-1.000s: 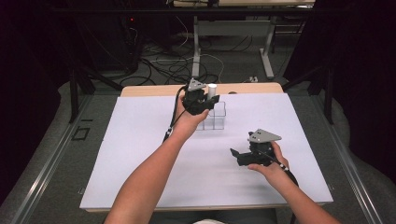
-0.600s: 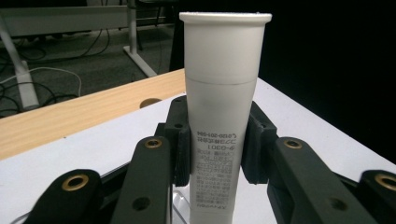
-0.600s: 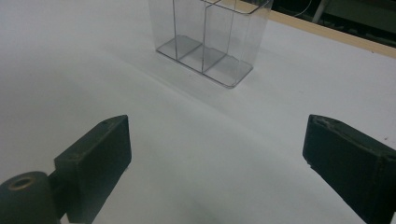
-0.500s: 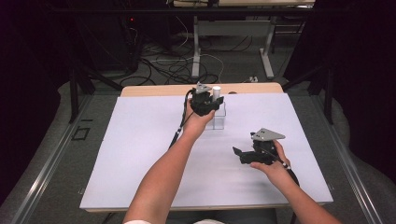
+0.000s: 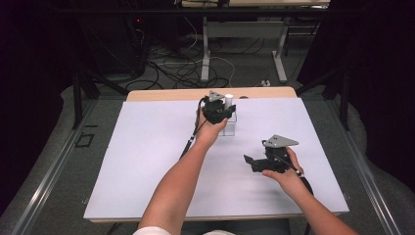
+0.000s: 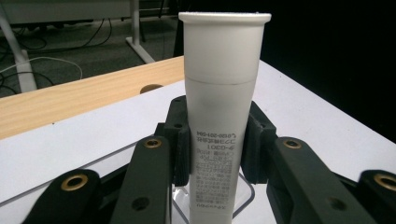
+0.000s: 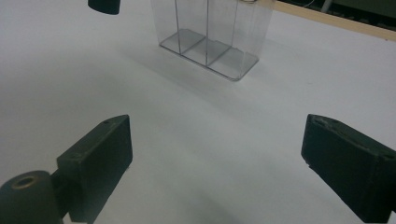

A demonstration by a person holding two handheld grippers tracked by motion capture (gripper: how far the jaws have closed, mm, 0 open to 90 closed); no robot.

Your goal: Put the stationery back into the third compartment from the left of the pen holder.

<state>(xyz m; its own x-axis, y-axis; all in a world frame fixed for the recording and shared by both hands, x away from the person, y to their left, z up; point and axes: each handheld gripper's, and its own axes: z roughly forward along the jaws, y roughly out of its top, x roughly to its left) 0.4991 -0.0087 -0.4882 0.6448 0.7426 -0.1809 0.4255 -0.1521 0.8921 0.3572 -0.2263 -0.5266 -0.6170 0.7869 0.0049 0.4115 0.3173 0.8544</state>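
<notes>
White tube [image 6: 223,112] stands upright, clamped in my left jaws above the clear divided box [image 7: 212,35]; my right jaws gape apart.

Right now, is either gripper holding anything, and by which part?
The left gripper clamps the white tube upright around its printed lower half. The right gripper is open, holding nothing.

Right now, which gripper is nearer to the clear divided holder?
The left. The left gripper holds the white tube directly above the clear holder; the right gripper rests open on the table, well short of it.
</notes>
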